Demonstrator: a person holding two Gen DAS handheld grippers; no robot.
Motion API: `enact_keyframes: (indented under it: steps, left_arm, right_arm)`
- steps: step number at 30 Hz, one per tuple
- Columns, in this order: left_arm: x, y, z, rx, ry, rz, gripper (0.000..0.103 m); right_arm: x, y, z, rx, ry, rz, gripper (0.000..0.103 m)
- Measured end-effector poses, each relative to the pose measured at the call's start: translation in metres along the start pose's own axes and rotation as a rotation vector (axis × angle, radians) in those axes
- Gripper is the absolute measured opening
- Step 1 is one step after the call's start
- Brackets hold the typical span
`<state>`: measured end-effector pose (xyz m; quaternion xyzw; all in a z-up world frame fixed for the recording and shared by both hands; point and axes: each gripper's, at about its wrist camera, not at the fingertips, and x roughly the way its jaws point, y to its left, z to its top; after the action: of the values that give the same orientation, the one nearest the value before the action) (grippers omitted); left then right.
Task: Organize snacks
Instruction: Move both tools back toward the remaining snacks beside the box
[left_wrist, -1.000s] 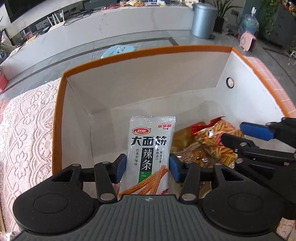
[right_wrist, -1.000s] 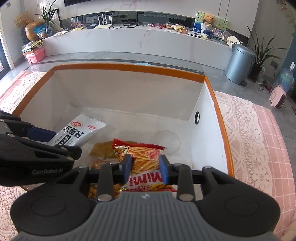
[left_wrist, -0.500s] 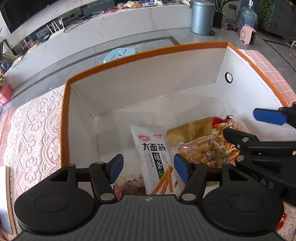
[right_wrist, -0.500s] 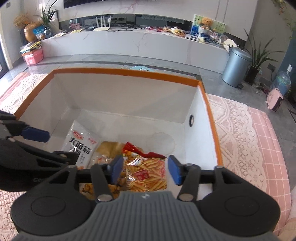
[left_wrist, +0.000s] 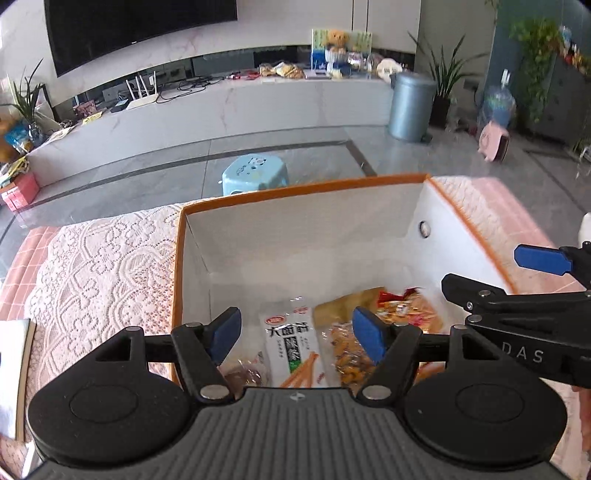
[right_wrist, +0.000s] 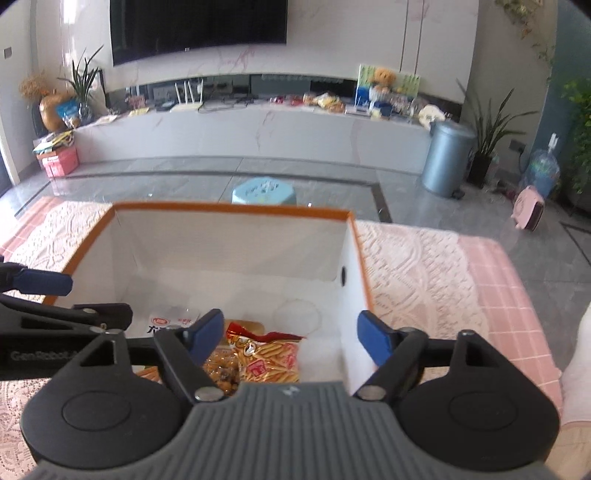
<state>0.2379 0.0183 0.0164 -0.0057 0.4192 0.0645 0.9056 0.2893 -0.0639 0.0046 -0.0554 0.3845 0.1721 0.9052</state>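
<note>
In your left wrist view, your left gripper (left_wrist: 295, 334) hangs above the near edge of the white box (left_wrist: 303, 236) with the orange rim, its blue-padded jaws spread wide and holding nothing. A second ago those pads pinched the white spicy-strip packet (left_wrist: 293, 339); half a second ago they had already parted, and now the packet lies flat on the box floor below them. Beside it on the right lie the orange snack bags (left_wrist: 402, 314), and a small dark packet (left_wrist: 245, 374) sits at its left. You have pulled back and up since then: the box looks smaller and the blue stool (left_wrist: 255, 173) beyond it has come into sight. Your right gripper (left_wrist: 532, 280) reaches in from the right, above the box's right wall.

In your right wrist view, your right gripper (right_wrist: 288, 336) is also spread wide and empty. A second ago it clamped the red-topped fries bag (right_wrist: 267, 356); now that bag rests on the box (right_wrist: 229, 243) floor between the pads, next to another orange bag (right_wrist: 218, 369). Your left gripper (right_wrist: 55, 299) shows at the left edge
</note>
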Motion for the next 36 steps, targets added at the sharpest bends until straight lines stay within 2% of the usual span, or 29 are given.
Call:
enact_keyframes:
  steps: [6, 16, 25, 36]
  left_arm:
    - [-0.037, -0.002, -0.019, 0.017, -0.034, 0.003, 0.081]
    - [-0.074, 0.001, -0.050, -0.007, -0.014, -0.073, 0.081]
    - [-0.079, 0.007, -0.098, -0.032, 0.050, -0.153, 0.082]
    - [-0.069, 0.015, -0.161, -0.032, 0.119, -0.154, 0.082]
  right_arm:
    - [-0.040, -0.006, -0.010, 0.007, -0.023, 0.002, 0.083]
    - [-0.094, -0.004, -0.054, 0.043, 0.002, 0.061, 0.087]
    - [-0.121, -0.017, -0.112, 0.132, 0.055, 0.092, 0.087]
    - [-0.123, -0.022, -0.179, 0.174, 0.132, 0.099, 0.086]
